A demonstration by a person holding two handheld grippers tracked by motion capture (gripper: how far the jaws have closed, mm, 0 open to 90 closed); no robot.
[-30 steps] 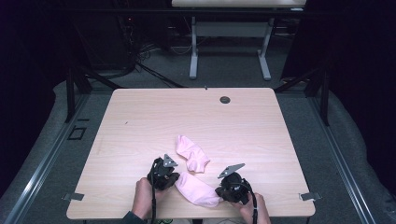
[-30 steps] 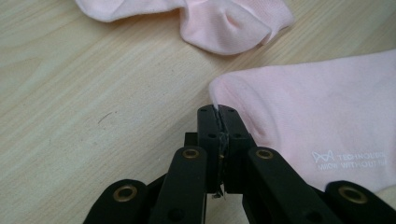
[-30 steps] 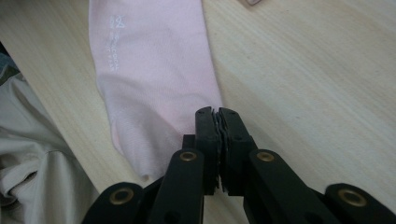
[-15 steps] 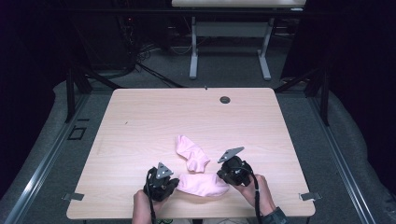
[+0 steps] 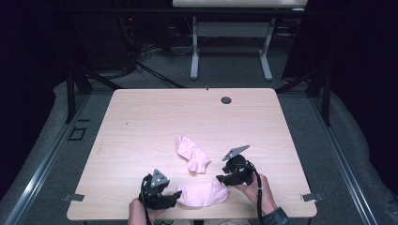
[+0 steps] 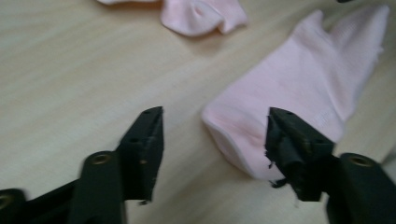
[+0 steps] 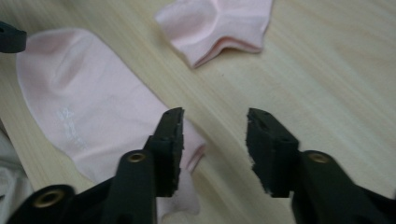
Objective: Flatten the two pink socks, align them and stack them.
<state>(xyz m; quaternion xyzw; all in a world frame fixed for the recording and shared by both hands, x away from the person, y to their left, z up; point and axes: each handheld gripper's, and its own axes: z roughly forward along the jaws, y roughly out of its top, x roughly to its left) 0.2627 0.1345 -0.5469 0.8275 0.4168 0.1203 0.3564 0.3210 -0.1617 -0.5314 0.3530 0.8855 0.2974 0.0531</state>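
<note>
Both the left hand-held gripper (image 5: 177, 193) and the right hand-held gripper (image 5: 219, 178) have just opened their jaws, holding nothing.

A light wooden table (image 5: 141, 122) stands on grey floor (image 5: 356, 154). A small dark round grommet (image 5: 226, 100) sits near its far edge. Beyond it, a white table frame (image 5: 230, 51).

My right gripper (image 7: 214, 149) has just been opening: its two black jaws stand apart over the light wooden table (image 7: 336, 79) with bare wood in the gap between them. The left-hand jaw rises in front of the edge of a flat pink sock (image 7: 88, 112), which lies spread toward the left of the picture. A second pink sock (image 7: 219, 23), folded with its edges showing, lies farther off near the top. A black bit of the other gripper (image 7: 10, 38) pokes in at the left edge, at the flat sock's far end.
</note>
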